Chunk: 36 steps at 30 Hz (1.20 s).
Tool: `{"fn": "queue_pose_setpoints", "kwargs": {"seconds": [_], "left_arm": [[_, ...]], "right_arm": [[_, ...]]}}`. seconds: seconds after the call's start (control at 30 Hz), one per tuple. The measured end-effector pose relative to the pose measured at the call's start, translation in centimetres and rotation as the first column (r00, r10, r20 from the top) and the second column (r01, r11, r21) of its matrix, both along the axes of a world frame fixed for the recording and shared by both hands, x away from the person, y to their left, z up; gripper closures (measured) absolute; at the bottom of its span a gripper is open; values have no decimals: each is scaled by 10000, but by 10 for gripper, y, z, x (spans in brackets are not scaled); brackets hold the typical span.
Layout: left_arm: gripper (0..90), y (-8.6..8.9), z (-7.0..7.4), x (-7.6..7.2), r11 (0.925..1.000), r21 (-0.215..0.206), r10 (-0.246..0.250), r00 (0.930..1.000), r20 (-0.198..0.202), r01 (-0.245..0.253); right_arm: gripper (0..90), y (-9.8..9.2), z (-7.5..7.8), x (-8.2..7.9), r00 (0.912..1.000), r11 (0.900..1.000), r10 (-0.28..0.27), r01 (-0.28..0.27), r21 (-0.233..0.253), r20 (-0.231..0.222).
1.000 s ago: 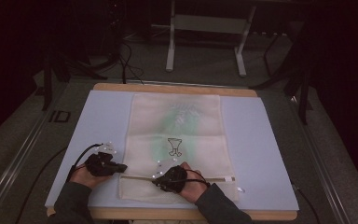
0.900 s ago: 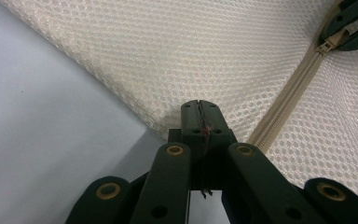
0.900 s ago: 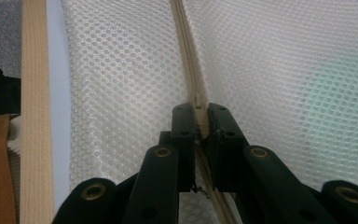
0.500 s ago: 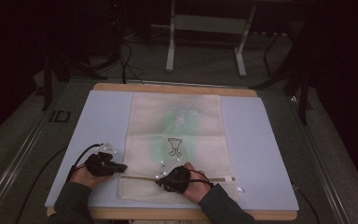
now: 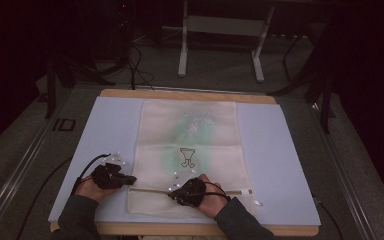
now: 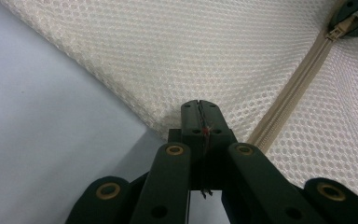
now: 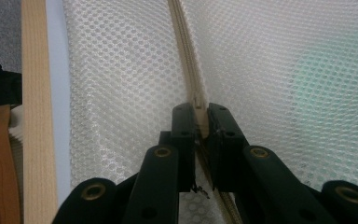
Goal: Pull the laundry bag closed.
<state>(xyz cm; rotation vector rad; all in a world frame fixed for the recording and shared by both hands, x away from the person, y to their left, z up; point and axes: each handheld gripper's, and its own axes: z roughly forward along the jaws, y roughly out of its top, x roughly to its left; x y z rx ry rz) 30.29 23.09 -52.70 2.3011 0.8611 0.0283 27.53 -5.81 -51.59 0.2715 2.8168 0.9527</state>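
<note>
Grippers [image 5: 130, 179] [image 5: 172, 194] pinch mesh bag [image 5: 187, 130] zipper [image 7: 186, 60].

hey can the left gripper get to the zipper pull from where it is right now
Probably not: the left gripper looks shut on the mesh bag at its edge, and the right gripper already sits at the zipper pull.
</note>
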Motion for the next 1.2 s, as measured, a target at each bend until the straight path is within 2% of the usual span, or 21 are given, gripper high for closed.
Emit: {"fn": "queue_pose_setpoints", "kwargs": {"seconds": [0.5, 0.6, 1.2], "left_arm": [[900, 0, 0, 0, 10000, -12, 11, 10000, -1, -11], [900, 0, 0, 0, 10000, -8, 8, 10000, 4, -8], [900, 0, 0, 0, 10000, -16, 15, 10000, -1, -15]], "right_arm": [[822, -8, 2, 1, 10000, 10000, -75, 75, -57, 16], [822, -12, 1, 3, 9997, 9999, -159, 159, -38, -164], [822, -33, 0, 6, 9990, 9994, -334, 332, -68, -307]]}}
